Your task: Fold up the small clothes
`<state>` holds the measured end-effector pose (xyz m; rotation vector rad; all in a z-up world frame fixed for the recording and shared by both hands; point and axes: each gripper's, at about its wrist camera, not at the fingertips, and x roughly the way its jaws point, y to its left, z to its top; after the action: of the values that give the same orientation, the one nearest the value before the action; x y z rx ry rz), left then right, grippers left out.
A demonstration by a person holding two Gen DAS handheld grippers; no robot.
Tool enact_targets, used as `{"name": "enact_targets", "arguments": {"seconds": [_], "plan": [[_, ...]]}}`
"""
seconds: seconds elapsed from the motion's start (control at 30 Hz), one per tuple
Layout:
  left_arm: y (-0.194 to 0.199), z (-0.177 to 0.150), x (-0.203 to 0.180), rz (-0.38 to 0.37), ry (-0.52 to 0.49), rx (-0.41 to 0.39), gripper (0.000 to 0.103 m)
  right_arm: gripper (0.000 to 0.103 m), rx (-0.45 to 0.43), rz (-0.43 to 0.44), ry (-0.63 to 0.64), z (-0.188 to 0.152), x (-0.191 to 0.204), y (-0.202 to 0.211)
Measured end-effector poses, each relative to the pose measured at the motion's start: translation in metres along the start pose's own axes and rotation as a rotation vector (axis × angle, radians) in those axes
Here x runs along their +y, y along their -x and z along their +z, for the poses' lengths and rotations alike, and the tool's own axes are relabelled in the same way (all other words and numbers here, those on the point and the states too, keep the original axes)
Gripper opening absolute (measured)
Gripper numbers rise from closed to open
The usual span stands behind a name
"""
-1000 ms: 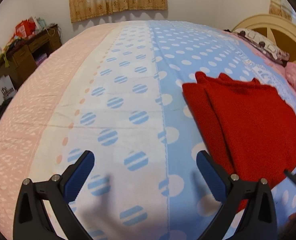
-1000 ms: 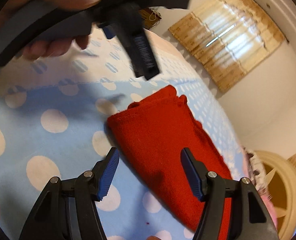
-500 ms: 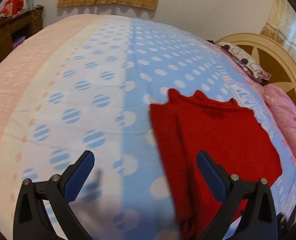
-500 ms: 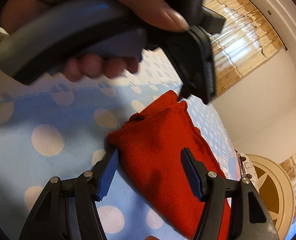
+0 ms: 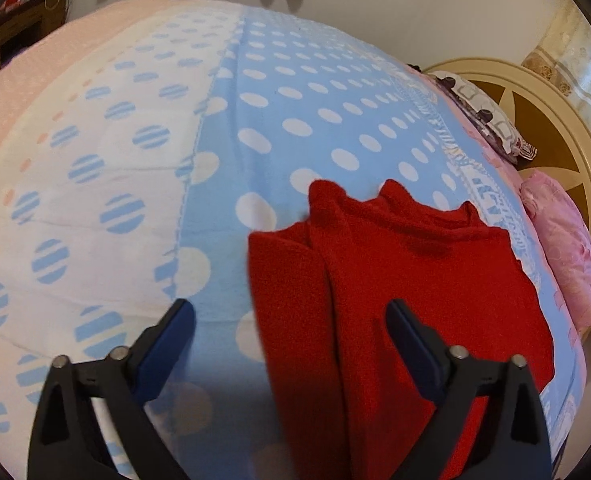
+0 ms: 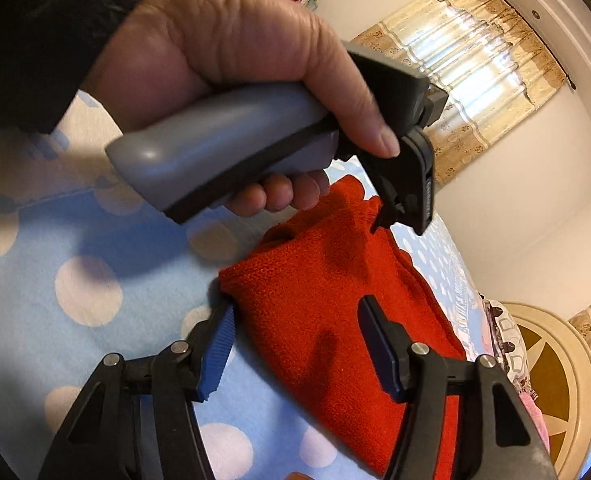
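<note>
1. Red knit garment (image 5: 407,292), folded, lies flat on the bedspread (image 5: 295,92), filling the lower right of the left wrist view and the lower centre of the right wrist view.
2. Left gripper (image 5: 291,340) hangs over the garment's left edge, jaws wide but closing; the fabric shows between them, and neither pad presses it.
3. Right gripper (image 6: 295,344) straddles the garment's near corner, jaws closing, with the left pad at the fabric's edge; whether it touches I cannot tell.
4. A hand (image 6: 231,52) in a dark sleeve grips the left gripper's grey handle in the upper left of the right wrist view.
5. Pillows (image 5: 483,120) and a cream headboard (image 5: 535,120) sit at the right, curtains (image 6: 475,64) on the far wall.
</note>
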<state>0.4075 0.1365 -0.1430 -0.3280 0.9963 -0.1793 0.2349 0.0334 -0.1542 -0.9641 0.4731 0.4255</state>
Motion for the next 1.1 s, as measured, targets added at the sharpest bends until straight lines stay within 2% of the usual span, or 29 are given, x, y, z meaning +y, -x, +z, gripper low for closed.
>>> {"name": "enact_targets", "arguments": {"seconds": [0.03,0.07,0.1,0.17,0.2,0.37,0.57,0.73,1.1], "plan": [[0.000,0.000,0.000,0.002,-0.002,-0.008,0.092,0.056,-0.001,0.003,0.000,0.000,0.000,-0.001],[0.000,0.000,0.001,-0.001,-0.008,-0.016,0.086,0.054,-0.002,0.009,0.001,0.000,0.000,-0.001],[0.000,0.000,0.001,-0.005,-0.016,-0.019,0.074,0.048,-0.001,0.013,0.004,-0.001,0.001,-0.001],[0.000,0.002,0.002,-0.012,-0.025,-0.014,0.061,0.034,0.004,0.019,0.019,-0.001,0.004,-0.002],[0.000,0.002,0.003,-0.025,-0.020,-0.013,0.053,0.022,0.010,0.020,0.030,-0.001,0.006,-0.003],[-0.003,0.003,0.005,-0.102,-0.001,0.002,0.016,0.013,0.015,0.015,0.051,-0.001,0.007,-0.003],[0.008,0.008,0.005,-0.140,0.033,-0.029,0.011,0.009,-0.023,0.012,0.010,0.002,-0.009,0.015],[0.024,0.017,0.000,-0.209,0.065,-0.069,0.011,0.007,-0.044,0.000,-0.038,-0.004,-0.035,0.024],[0.043,0.033,-0.044,-0.292,0.071,-0.142,0.010,0.007,-0.077,-0.080,-0.167,-0.029,-0.088,0.036]]}}
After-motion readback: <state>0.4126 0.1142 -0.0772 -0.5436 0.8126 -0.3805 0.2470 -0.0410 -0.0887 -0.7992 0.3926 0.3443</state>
